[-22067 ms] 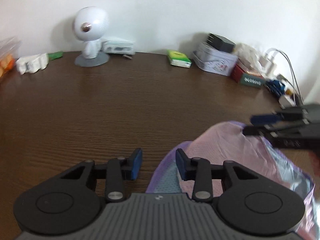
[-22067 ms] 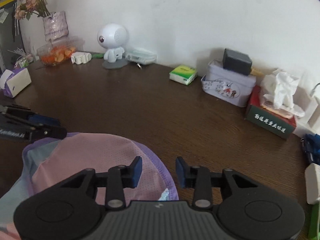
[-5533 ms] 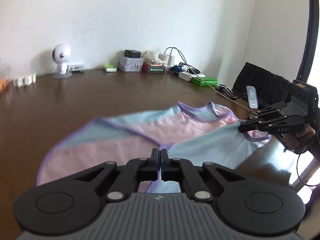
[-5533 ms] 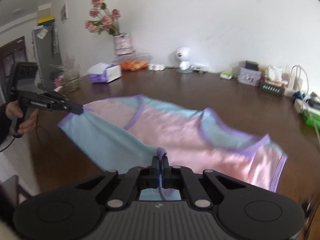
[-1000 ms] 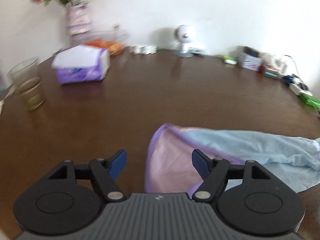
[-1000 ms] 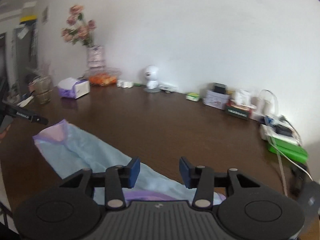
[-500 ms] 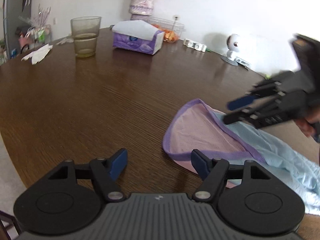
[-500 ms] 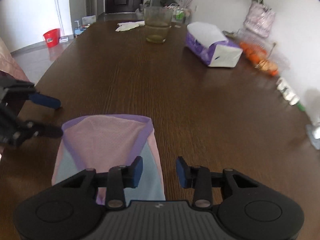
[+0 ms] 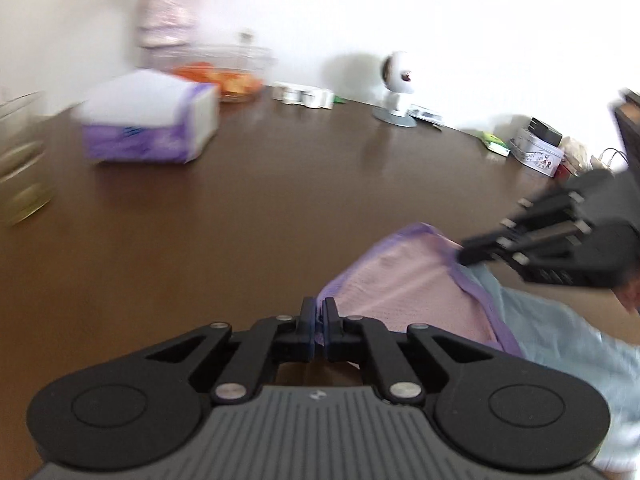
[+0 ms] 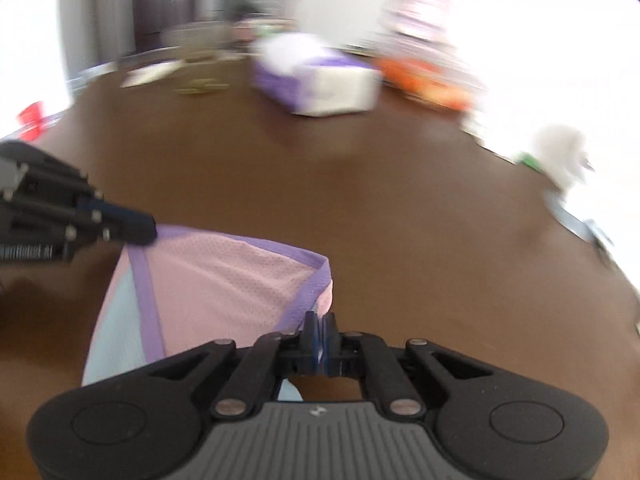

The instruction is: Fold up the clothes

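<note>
One garment (image 9: 420, 296) – pink mesh, purple trim, pale blue panel – lies on the near right of the brown bench (image 9: 248, 216). Two tools work it: the left tool (image 9: 319, 312) is pinched tight on its near purple corner, the right tool (image 10: 319, 330) clamped on its far corner – no gap in either.

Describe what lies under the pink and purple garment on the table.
Under the garment is the brown table, bare around its purple hem. A pale blue layer shows beneath the pink panel. Anything else underneath is covered by the fabric.
</note>
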Available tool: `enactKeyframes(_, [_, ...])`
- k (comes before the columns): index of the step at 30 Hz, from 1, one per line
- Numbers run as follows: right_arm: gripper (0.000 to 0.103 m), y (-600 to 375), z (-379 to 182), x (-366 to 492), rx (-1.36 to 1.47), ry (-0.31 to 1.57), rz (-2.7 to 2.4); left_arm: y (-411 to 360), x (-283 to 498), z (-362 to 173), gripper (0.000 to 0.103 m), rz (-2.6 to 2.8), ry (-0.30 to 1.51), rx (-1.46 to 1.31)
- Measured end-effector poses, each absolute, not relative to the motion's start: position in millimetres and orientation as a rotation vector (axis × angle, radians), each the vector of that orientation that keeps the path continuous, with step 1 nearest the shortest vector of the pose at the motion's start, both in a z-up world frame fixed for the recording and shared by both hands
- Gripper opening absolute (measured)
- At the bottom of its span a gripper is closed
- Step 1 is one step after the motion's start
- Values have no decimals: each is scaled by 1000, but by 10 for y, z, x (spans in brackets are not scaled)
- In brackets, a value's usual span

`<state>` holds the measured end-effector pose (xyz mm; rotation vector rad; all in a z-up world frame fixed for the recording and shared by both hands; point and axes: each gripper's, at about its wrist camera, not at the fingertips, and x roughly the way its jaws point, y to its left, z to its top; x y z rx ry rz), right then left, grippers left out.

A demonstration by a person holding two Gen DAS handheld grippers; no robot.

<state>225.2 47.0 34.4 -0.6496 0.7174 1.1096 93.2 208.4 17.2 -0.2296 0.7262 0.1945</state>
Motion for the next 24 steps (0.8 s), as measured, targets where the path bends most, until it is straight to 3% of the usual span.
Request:
enactKeyframes(7, [0, -304, 325, 3159, -510, 793, 634, 1614, 2451, 293, 3, 65, 705, -89])
enactKeyframes(11, [2, -837, 366, 3479, -359, 813, 535, 1486, 2925, 249, 3, 77, 709, -69])
enactKeyframes(13, [10, -957, 433, 3463, -303, 812, 617, 1548, 3016, 179, 3, 78, 716, -76])
enactKeyframes(14, [21, -974, 453, 3447, -293, 816, 665, 1600, 3060, 138, 3, 85, 726, -88])
enactKeyframes(16, [33, -896, 428, 3432, -281, 818, 751, 1709, 3117, 79, 3, 101, 740, -124])
enactKeyframes(23, [32, -267, 232, 3785, -204, 815, 803, 1771, 3020, 49, 3, 87, 733, -92])
enactKeyframes(24, [27, -199, 224, 3846, -199, 814, 798, 1774, 3031, 43, 3, 90, 736, -91])
